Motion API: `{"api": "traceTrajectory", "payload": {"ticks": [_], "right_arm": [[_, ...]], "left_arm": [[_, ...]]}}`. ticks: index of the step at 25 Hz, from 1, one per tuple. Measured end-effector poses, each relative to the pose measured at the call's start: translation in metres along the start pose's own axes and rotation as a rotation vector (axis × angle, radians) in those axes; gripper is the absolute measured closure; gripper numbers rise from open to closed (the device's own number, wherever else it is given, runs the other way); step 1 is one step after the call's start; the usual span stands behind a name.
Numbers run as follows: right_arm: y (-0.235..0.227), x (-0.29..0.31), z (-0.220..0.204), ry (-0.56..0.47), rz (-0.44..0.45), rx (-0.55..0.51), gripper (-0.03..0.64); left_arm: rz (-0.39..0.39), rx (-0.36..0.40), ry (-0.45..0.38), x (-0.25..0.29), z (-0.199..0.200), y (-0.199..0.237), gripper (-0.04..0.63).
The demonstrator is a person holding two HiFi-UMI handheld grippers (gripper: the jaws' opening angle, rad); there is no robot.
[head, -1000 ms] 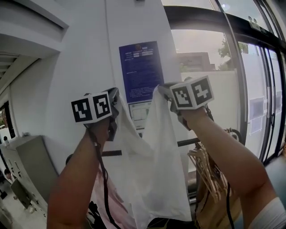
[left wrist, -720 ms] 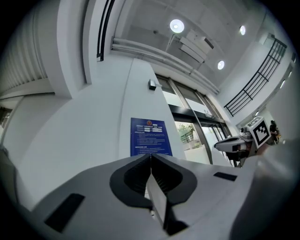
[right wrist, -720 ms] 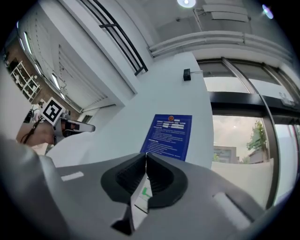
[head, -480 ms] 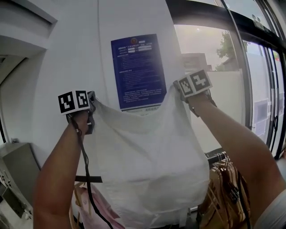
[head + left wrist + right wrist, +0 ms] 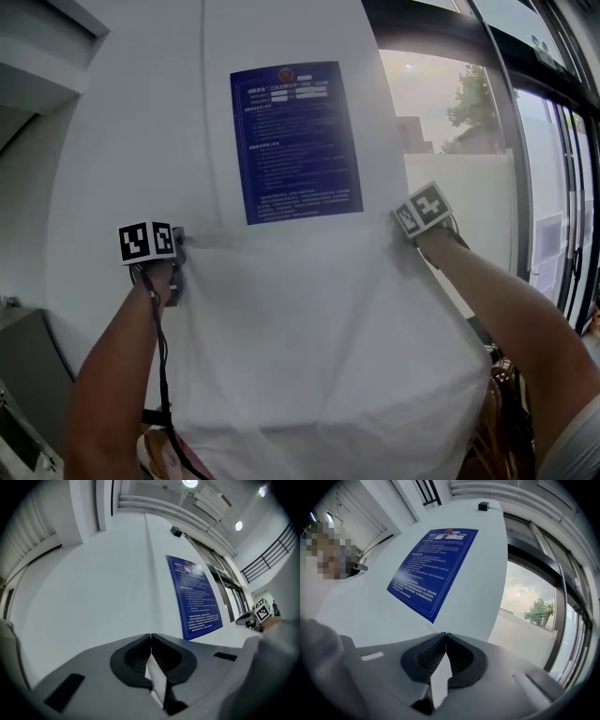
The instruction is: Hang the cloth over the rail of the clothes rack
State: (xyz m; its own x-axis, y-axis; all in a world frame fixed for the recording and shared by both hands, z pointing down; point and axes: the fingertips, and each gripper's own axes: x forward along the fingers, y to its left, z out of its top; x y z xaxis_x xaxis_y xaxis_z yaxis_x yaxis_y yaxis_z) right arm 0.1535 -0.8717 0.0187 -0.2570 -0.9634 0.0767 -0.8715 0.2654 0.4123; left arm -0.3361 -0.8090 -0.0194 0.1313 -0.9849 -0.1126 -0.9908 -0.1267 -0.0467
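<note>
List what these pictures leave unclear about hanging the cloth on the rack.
- Rail of the rack: it cannot be made out in any view. The spread cloth fills the lower head view, and both gripper views point up at the wall.
- Cloth's lower edge: cut off by the bottom edge of the head view.
- Print on the blue poster: too small to read in every view.
</note>
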Motion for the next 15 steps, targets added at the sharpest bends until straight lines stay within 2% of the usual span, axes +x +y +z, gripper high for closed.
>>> {"api": "traceTrajectory", "payload": {"ticks": [4, 8, 11, 15], "right_arm": [[0.018, 0.024, -0.032, 0.079, 0.059, 0.036, 0.609], [0.035, 0.038, -0.062, 0.149, 0.112, 0.078, 0.609], [0.039, 0.044, -0.064, 0.150, 0.132, 0.110, 0.607], [0.041, 0.047, -0.056, 0.119, 0.135, 0.115, 0.601]], "left_arm": [[-0.003, -0.011, 0.055, 0.018, -0.030, 0.004, 0.584], [-0.024, -0.080, 0.130, 0.033, -0.070, 0.005, 0.583], [-0.032, -0.087, 0.162, 0.043, -0.085, 0.005, 0.583], [-0.023, -0.060, 0.152, 0.047, -0.083, 0.004, 0.565]]}}
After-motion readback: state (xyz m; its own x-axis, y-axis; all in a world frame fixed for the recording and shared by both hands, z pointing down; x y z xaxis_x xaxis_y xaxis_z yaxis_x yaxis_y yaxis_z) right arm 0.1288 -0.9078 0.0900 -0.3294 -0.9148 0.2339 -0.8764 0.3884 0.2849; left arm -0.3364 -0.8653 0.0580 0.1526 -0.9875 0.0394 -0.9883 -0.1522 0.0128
